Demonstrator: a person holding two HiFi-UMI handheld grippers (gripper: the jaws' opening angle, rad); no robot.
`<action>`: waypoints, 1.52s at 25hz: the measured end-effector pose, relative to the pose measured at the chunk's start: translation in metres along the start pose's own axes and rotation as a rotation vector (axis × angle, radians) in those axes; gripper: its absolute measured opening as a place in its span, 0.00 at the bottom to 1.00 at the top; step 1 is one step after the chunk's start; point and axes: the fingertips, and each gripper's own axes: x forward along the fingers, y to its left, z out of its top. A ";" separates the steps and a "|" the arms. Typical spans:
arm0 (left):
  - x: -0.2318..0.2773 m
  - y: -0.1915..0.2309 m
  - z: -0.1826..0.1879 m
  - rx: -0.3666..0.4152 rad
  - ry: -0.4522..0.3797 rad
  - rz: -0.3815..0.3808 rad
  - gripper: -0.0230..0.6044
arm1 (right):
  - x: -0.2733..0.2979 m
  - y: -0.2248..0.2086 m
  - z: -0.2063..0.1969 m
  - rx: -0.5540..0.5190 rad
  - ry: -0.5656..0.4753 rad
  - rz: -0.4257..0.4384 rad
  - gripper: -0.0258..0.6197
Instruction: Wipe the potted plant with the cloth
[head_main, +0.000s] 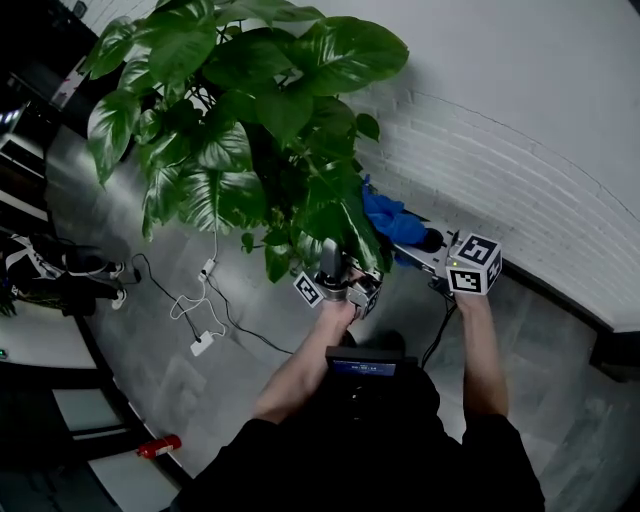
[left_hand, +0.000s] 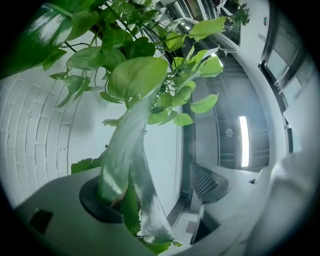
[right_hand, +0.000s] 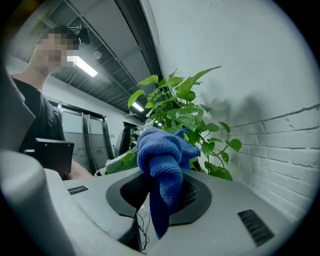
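The potted plant (head_main: 250, 110) fills the head view from 10 o'clock round to 1 o'clock. It stands on the grey floor (head_main: 150, 380) next to a white brick wall (head_main: 520, 150). The leaves hide its pot.

The left hand-held gripper (head_main: 335, 265) is just below the middle of that view. Its jaws are pinching one long leaf (left_hand: 127, 150) near the leaf's lower end. From the jaws the leaf bends up toward 12 o'clock in the left gripper view.

The right hand-held gripper (head_main: 445, 250) is at 3 o'clock from the left one. Its jaws are squeezed on a blue cloth (right_hand: 162, 160). The cloth is bunched in a lump, and one end hangs down between the jaws. In the head view the cloth is just beside the plant's low leaves, at about 1 o'clock from the left hand-held gripper.

The leaf looks thin and bendy, and I think it would tear if pulled hard. It seems best to hold it softly by the end, as now. The cloth looks soft, light and fluffy, so it should slide along the leaf with only a gentle push.
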 end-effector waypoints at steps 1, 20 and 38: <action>0.000 -0.002 0.000 0.006 0.000 0.000 0.70 | -0.001 0.006 -0.005 -0.005 0.016 0.009 0.21; -0.067 -0.078 0.005 0.124 0.092 0.109 0.70 | -0.051 0.058 -0.051 0.086 0.029 -0.055 0.21; 0.018 -0.213 -0.015 0.365 0.140 -0.199 0.67 | -0.138 0.051 0.097 -0.031 -0.344 -0.205 0.21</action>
